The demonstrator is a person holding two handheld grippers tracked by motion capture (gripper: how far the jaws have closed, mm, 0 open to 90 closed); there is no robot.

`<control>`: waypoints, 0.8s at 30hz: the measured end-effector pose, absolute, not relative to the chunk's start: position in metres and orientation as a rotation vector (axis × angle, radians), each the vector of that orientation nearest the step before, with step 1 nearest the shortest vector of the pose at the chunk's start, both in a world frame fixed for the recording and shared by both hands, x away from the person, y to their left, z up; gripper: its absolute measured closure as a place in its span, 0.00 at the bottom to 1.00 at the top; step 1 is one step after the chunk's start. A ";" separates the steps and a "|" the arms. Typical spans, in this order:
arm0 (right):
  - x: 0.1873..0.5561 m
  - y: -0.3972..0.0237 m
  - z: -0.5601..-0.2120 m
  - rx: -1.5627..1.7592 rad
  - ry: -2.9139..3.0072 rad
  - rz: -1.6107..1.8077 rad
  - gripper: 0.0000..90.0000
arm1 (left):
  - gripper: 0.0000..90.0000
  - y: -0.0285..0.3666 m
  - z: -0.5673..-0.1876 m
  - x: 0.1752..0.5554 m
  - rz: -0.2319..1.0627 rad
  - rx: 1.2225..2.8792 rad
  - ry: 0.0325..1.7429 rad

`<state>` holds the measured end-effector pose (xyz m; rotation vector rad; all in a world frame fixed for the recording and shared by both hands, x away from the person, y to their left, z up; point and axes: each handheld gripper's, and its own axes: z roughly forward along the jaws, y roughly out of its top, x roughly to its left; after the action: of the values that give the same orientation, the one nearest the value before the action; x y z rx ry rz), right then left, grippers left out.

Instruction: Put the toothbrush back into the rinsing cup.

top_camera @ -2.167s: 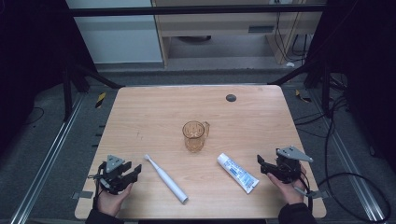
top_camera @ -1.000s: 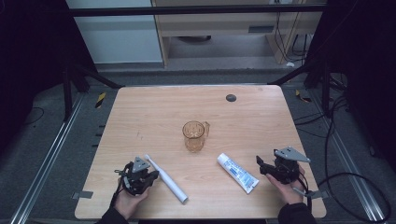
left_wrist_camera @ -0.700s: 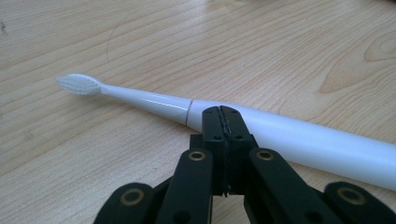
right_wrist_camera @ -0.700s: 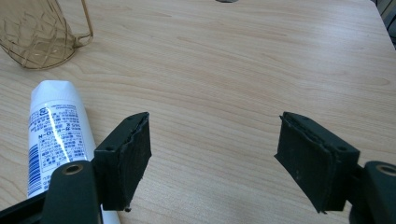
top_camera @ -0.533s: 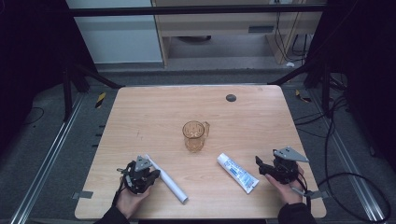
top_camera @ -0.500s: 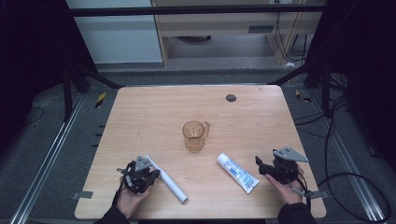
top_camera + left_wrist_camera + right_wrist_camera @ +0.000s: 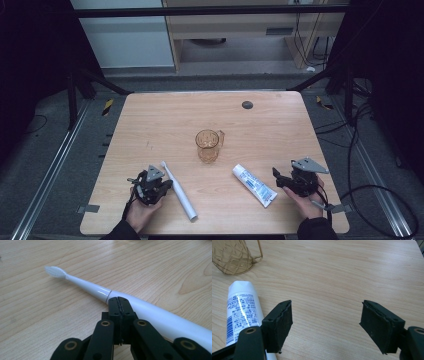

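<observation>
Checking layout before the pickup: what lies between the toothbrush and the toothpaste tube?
Bare wood in the high view: toothbrush and toothpaste tube have nothing between them; the amber cup stands farther back.

This looks like a lab or test room, not a home. A plain wooden table stands on a grey floor inside a frame of black metal bars, with dark curtains on both sides, black cables lying about and yellow-and-black tape stuck to the floor. A person sits at the table holding a black tool with wires in each hand, and behind the table stand a white cupboard and a light wooden shelf.
</observation>
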<state>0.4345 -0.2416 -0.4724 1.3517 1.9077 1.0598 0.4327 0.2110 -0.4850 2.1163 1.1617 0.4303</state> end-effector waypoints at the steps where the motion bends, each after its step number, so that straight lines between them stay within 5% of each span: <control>1: 0.434 -0.242 -0.472 1.352 1.908 1.060 0.28 | 0.99 0.211 -0.485 0.433 0.430 2.116 1.162; 24: 0.435 -0.242 -0.474 1.339 1.918 1.055 0.28 | 0.99 0.199 -0.487 0.441 0.420 2.126 1.149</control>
<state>0.4354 -0.2416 -0.4736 1.3389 1.9178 1.0553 0.4414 0.1992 -0.4870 2.1258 1.1486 0.4197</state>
